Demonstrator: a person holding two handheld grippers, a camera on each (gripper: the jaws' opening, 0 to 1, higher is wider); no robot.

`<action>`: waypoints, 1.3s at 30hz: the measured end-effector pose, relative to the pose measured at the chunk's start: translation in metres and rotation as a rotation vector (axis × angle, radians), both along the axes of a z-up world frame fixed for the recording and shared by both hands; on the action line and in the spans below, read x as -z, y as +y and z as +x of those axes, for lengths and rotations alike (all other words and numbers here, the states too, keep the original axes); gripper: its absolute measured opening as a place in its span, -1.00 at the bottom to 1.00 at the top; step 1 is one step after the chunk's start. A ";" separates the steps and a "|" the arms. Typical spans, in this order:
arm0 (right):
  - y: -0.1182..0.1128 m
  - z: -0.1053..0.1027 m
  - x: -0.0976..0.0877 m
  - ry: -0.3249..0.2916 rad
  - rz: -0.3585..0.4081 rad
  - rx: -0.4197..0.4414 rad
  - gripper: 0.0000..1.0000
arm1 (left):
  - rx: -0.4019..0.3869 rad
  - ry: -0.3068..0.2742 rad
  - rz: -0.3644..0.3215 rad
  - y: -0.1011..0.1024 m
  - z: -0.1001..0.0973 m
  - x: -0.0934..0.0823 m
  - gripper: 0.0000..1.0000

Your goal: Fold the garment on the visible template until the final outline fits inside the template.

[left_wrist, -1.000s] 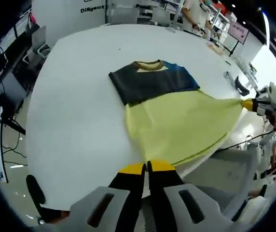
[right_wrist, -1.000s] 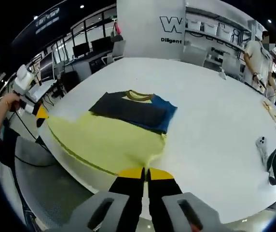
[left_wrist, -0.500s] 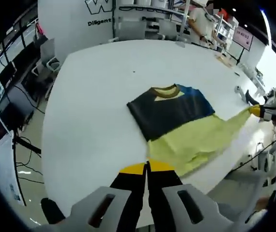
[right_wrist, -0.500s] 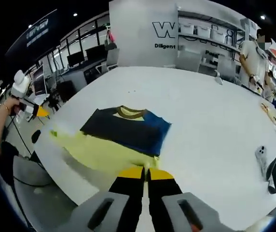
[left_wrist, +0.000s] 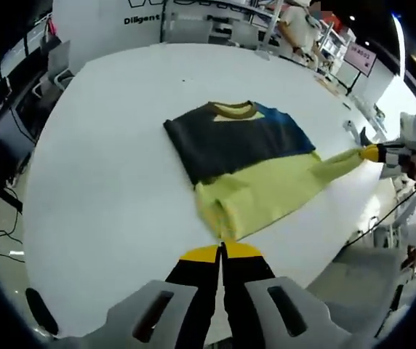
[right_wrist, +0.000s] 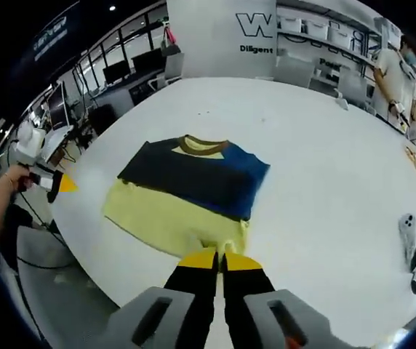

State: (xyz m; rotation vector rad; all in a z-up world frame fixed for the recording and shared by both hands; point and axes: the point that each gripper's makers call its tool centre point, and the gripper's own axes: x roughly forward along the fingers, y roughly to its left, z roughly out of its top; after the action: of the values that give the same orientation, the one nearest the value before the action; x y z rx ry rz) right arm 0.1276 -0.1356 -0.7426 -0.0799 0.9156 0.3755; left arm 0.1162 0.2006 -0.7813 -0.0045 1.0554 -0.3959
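Mid-fold: both grippers pinch the yellow hem end of the garment (left_wrist: 255, 167), lifting it toward the dark collar end. Left gripper (left_wrist: 221, 252) has jaws closed on the near-left hem corner; right gripper (right_wrist: 221, 260) is clamped on the other corner. The garment lies mid white table (left_wrist: 106, 182), just ahead of the jaws. Next, I'd judge: carry the hem over to the collar and release.

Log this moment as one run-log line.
left claw: shut on shirt hem | right claw: shut on shirt hem | shirt: sleeves folded in, flat on white table | phase: bottom fold starting
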 end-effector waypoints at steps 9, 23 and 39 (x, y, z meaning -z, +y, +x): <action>-0.004 -0.006 0.008 0.016 0.019 0.011 -1.00 | 0.069 0.011 -0.067 -0.033 -0.007 0.017 -0.53; -0.009 -0.014 0.021 0.053 0.025 0.007 -1.00 | 0.025 0.074 -0.092 -0.043 -0.001 0.054 -0.47; -0.014 -0.012 0.026 0.061 0.029 0.003 -1.00 | -0.040 0.107 -0.146 -0.045 0.007 0.067 -0.86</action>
State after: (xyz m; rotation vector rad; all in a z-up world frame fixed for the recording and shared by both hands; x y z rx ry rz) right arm 0.1152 -0.1497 -0.7689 -0.0412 0.9702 0.3899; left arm 0.1232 0.1555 -0.8481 -0.1780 1.1278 -0.4394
